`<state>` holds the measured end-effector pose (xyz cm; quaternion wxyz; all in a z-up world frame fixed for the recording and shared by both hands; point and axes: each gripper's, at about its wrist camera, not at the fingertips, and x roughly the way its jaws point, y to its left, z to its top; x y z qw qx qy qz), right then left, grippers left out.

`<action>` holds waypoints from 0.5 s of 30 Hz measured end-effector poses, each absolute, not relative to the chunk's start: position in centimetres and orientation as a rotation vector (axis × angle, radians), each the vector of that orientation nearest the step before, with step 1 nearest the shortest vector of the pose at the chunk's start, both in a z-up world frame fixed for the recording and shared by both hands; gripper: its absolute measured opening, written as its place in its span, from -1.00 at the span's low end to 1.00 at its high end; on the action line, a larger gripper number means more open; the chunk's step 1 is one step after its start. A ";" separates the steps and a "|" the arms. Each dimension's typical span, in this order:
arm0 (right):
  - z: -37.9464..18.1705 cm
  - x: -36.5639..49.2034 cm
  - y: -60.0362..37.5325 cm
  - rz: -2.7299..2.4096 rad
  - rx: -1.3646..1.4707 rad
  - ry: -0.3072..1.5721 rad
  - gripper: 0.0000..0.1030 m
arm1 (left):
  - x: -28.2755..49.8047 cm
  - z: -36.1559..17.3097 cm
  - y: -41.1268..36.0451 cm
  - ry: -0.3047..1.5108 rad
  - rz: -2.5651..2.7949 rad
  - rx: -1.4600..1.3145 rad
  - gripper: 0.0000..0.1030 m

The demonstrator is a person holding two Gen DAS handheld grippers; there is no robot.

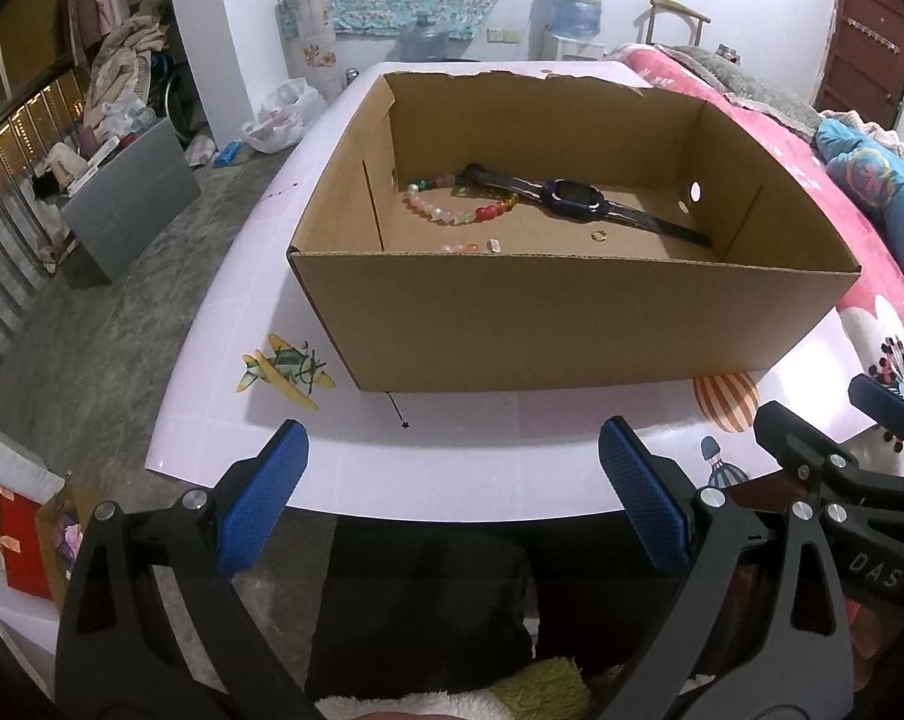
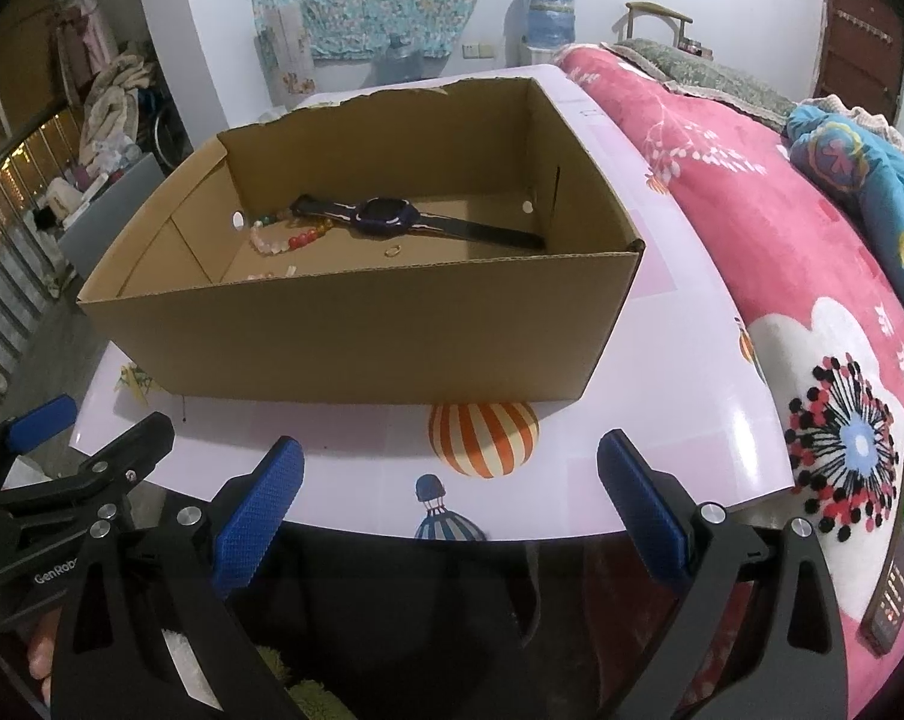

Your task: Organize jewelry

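Note:
An open cardboard box (image 1: 571, 318) (image 2: 356, 336) stands on the pale pink table (image 1: 452, 444). Inside lie a dark blue watch (image 1: 574, 199) (image 2: 386, 217), a bracelet of coloured beads (image 1: 457, 213) (image 2: 284, 240), a small gold ring (image 1: 600, 234) (image 2: 393, 250) and a small silver piece (image 1: 494, 245). My left gripper (image 1: 452, 498) is open and empty at the table's near edge, short of the box. My right gripper (image 2: 452, 498) is open and empty beside it, also short of the box. Each gripper shows at the side of the other's view.
A bed with a pink blanket (image 2: 781, 228) runs along the table's right side. A phone (image 2: 898, 552) lies on the blanket near my right gripper. The floor to the left holds a grey box (image 1: 134, 198) and clutter. A water dispenser (image 1: 577, 6) stands at the far wall.

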<state>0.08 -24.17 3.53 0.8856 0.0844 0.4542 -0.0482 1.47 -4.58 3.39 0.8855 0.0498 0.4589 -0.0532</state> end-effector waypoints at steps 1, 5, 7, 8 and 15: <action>3.5 0.1 -24.2 -0.100 0.177 0.944 0.86 | 1.5 3.4 -4.6 0.954 -0.110 0.104 0.82; 3.5 0.1 -24.2 -0.100 0.176 0.943 0.86 | 1.5 3.4 -4.6 0.953 -0.109 0.104 0.82; 3.4 0.3 -24.2 -0.098 0.176 0.942 0.86 | 1.5 3.4 -4.7 0.954 -0.110 0.105 0.82; 3.4 0.3 -24.2 -0.098 0.178 0.942 0.86 | 1.5 3.4 -4.7 0.954 -0.109 0.106 0.82; 3.4 0.4 -24.2 -0.097 0.181 0.942 0.86 | 1.4 3.4 -4.7 0.951 -0.108 0.106 0.82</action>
